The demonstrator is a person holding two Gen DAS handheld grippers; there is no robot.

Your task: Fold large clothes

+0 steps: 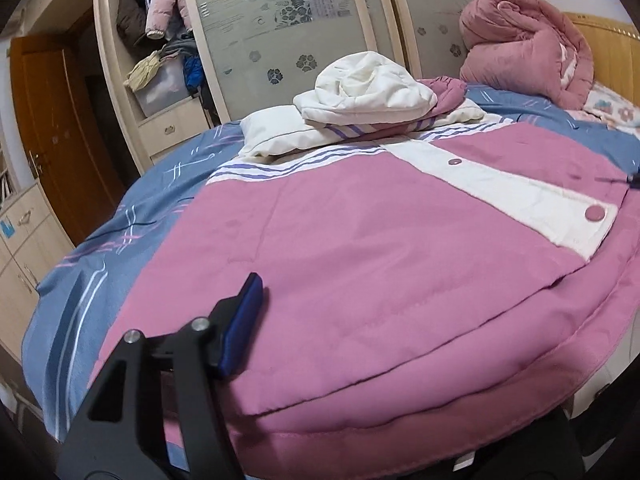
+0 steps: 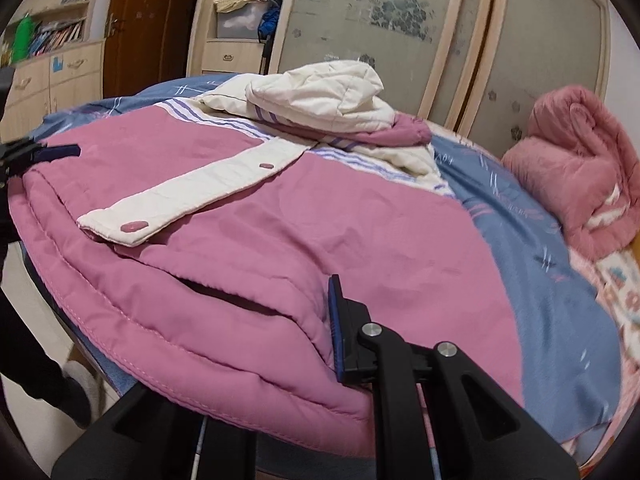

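A large pink padded jacket (image 1: 360, 264) with a white button placket (image 1: 516, 188) and white hood (image 1: 360, 88) lies flat on the bed; it also shows in the right wrist view (image 2: 320, 232). My left gripper (image 1: 320, 360) is at the jacket's near hem, one blue-padded finger (image 1: 242, 328) on top of the fabric and the other hidden under it. My right gripper (image 2: 256, 344) is at the hem on the other side, one blue finger (image 2: 336, 328) on top and the hem between the fingers. Whether either is clamped tight is unclear.
The bed has a blue patterned sheet (image 1: 132, 232). A rolled pink quilt (image 1: 524, 48) sits by the headboard. A wardrobe with frosted sliding doors (image 1: 280, 20) and open shelves of clothes stands behind the bed. A brown door (image 1: 60, 120) is at left.
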